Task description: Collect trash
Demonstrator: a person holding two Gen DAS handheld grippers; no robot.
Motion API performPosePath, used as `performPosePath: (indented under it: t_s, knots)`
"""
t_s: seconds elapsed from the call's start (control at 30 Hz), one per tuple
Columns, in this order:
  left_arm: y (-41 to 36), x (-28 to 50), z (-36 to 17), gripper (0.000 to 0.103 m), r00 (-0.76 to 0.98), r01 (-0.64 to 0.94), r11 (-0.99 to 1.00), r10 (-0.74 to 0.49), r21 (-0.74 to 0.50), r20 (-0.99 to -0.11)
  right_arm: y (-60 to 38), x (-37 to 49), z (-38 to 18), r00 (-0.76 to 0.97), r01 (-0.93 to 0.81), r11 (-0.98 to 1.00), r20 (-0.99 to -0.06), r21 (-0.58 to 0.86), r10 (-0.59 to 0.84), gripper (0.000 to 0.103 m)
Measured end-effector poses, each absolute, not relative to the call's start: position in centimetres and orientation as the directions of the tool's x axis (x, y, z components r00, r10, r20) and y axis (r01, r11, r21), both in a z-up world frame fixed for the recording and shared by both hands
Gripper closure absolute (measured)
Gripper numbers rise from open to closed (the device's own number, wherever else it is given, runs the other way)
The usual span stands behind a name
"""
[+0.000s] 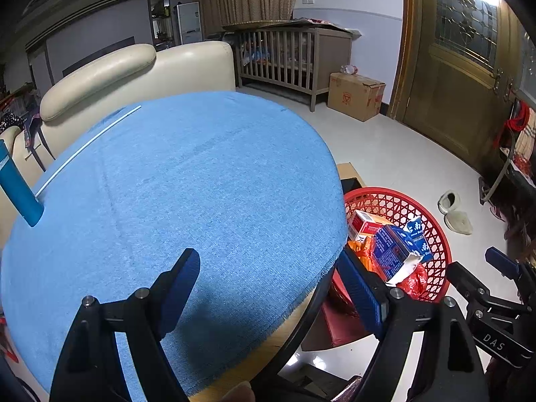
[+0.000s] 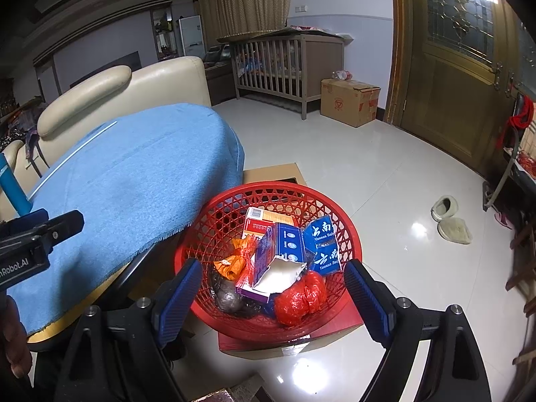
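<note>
Beside the red basket (image 2: 268, 258), the right tool (image 2: 273, 288) hangs just above its near rim, fingers spread wide with nothing between them. The left tool (image 1: 268, 288) hovers over the near edge of the bench (image 1: 174, 184), which sits left of the basket; its fingers are also wide apart and empty. Inside the basket lies the collected trash: blue cartons (image 2: 301, 244), a red-and-white box (image 2: 261, 221), an orange wrapper (image 2: 234, 261), a red plastic bag (image 2: 298, 298) and a dark bundle (image 2: 227, 296). The basket rests on a cardboard box (image 2: 288, 338) on the floor. Beyond the basket, a pair of slippers (image 2: 450, 221) sits on the tiles, and farther back stand a sofa (image 1: 134, 77) and a crib (image 2: 284, 67).
</note>
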State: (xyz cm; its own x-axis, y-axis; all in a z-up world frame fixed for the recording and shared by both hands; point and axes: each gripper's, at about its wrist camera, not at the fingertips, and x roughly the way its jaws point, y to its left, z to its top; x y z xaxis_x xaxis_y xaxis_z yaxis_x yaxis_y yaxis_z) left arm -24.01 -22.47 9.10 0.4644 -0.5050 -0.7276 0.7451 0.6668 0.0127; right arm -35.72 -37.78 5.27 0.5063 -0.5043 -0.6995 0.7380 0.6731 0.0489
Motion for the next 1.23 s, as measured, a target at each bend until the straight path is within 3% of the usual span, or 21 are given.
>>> performPosePath:
  t_s: [1.23]
  knots:
    - [-23.1,-25.0,8.8,0.018,0.419,0.8,0.599,-0.535,0.02,-0.734,-38.4,-35.9,4.5,0.481,0.757,0.652,-0.721,0.054,-0.499,0.015]
